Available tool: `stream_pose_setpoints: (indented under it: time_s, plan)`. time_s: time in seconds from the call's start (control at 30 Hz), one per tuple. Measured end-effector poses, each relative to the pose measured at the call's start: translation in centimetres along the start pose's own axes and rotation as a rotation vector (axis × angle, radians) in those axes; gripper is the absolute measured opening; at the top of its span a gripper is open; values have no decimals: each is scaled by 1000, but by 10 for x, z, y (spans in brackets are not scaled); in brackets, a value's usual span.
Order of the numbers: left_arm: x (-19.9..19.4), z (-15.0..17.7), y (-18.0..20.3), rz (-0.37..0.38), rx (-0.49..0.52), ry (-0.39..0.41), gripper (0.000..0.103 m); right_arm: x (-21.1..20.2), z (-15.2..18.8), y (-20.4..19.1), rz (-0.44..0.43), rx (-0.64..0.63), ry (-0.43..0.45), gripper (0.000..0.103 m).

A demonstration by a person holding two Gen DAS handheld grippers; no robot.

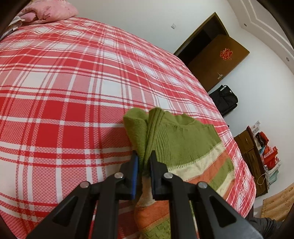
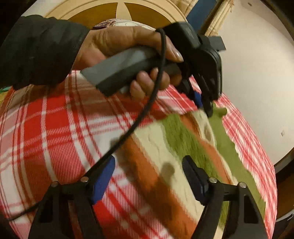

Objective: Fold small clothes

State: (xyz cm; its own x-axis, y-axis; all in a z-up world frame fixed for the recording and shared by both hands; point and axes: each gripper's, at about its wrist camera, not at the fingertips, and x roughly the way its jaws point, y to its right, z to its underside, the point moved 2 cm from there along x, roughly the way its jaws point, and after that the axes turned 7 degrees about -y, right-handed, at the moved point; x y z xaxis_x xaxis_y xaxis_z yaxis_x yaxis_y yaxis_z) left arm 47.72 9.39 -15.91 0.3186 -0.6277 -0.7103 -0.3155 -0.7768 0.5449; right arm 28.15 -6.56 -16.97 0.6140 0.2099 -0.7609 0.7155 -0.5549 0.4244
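Observation:
A small knitted sweater (image 1: 183, 141), green with cream and orange stripes, lies on the red plaid bed (image 1: 73, 92). My left gripper (image 1: 144, 156) is shut on a bunched green part of the sweater, with fabric pinched between its jaws. The right wrist view shows the same sweater (image 2: 165, 150) spread on the bed below, and the left gripper (image 2: 205, 106) held by a hand, pinching the sweater's far green edge. My right gripper (image 2: 148, 165) is open and empty, hovering above the striped part of the sweater.
A pink pillow (image 1: 51, 11) lies at the bed's far left corner. A brown door (image 1: 216, 60), a black bag (image 1: 225, 99) and a wooden cabinet (image 1: 249, 152) with clutter stand beyond the bed's right edge. A black cable (image 2: 147, 114) hangs from the left gripper.

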Motion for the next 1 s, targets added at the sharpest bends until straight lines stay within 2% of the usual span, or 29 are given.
stream_pose_setpoints:
  time_s: [0.03, 0.17, 0.27, 0.37, 0.47, 0.6, 0.8, 1.0]
  plan:
    - [0, 0, -1, 1, -4, 2, 12, 2, -1, -1, -4, -3, -1, 18]
    - [-5, 0, 3, 18, -4, 19, 12, -9, 6, 12, -4, 33, 36, 8]
    - [-12, -2, 10, 37, -2, 50, 11, -22, 17, 38, 19, 91, 53, 7]
    - [-16, -7, 22, 41, -6, 71, 11, -31, 30, 78, -3, 219, 57, 7]
    - [-17, -13, 44, 27, 17, 91, 11, -47, 45, 113, -29, 346, 87, 7]
    - [-20, -26, 77, 29, 45, 128, 11, -65, 63, 148, -41, 441, 135, 7]
    - [-5, -44, 133, 50, 105, 141, 11, -109, 96, 167, -27, 535, 199, 7]
    - [27, -55, 181, 86, 157, 112, 11, -137, 136, 188, -2, 629, 216, 7]
